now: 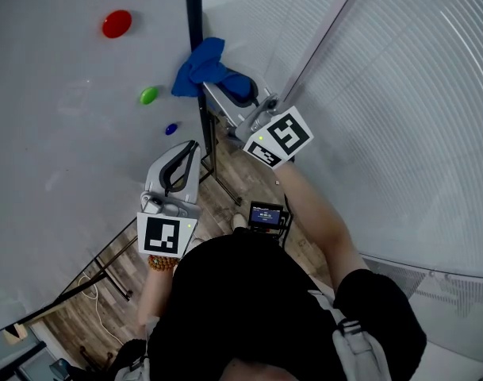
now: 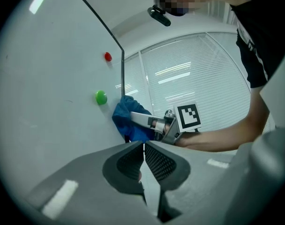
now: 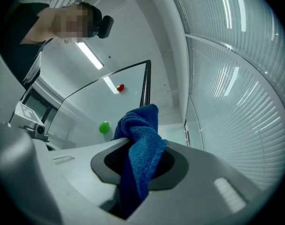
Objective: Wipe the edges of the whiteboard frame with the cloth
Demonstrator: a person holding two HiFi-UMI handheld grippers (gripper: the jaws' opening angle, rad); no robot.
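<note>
A blue cloth (image 1: 200, 68) is bunched against the dark vertical edge of the whiteboard frame (image 1: 196, 22). My right gripper (image 1: 225, 94) is shut on the cloth, which hangs out between its jaws in the right gripper view as the blue cloth (image 3: 140, 153). The left gripper view shows the cloth (image 2: 126, 121) pressed on the frame edge (image 2: 122, 74). My left gripper (image 1: 191, 149) hangs lower, beside the board's surface, its jaws shut with nothing between them; the left gripper (image 2: 143, 161) shows its pads touching.
Red magnet (image 1: 116, 23), green magnet (image 1: 149, 95) and a small blue magnet (image 1: 171, 128) stick on the whiteboard (image 1: 59, 117). White window blinds (image 1: 415, 109) stand right of the frame. The board's stand (image 1: 106, 268) and wooden floor lie below.
</note>
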